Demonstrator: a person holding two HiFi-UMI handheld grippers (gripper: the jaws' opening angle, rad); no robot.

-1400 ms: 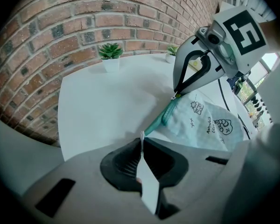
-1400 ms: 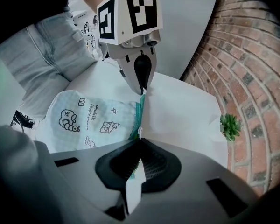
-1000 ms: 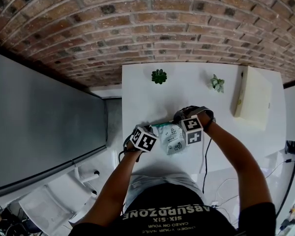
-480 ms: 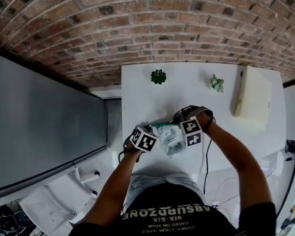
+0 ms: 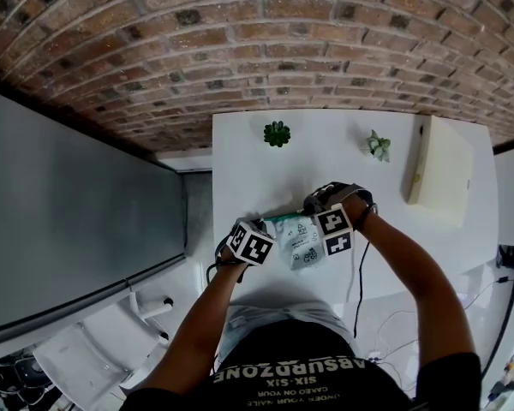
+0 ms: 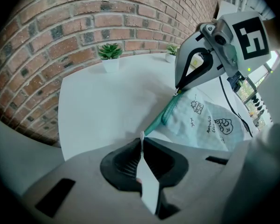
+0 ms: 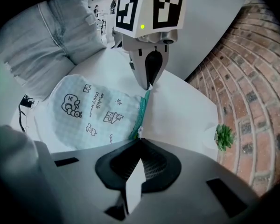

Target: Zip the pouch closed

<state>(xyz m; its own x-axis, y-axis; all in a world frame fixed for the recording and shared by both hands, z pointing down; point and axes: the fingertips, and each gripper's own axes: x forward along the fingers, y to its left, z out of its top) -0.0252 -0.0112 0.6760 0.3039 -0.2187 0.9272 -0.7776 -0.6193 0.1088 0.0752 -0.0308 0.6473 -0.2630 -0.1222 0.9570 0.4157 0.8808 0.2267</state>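
From my seat the pouch [image 5: 298,241], pale mint cloth with little doodle prints, sits on the white bench [image 5: 240,165] near its front edge, between the two marker cubes and right in front of the person. Its teal zipper [image 6: 157,119] runs along the far edge, stretched in a straight line from one claw to the other. My left claw [image 6: 141,140] is pinched tight on the pouch's cloth at one end of that zipper, with a thin white edge showing between the dark pads. My right claw [image 7: 140,136] is closed hard as well, nipping a small pale tab [image 7: 140,132] at the zipper's other end. Both claws point steeply down at the bench. The pouch's body lies slack toward the person, its printed face up. Farther back on the bench a small green succulent [image 5: 277,133] and a paler potted plant [image 5: 378,145] stand well apart from each other near the brick wall [image 5: 240,41], and a flat cream box [image 5: 441,169] rests at the right end, well clear of the pouch
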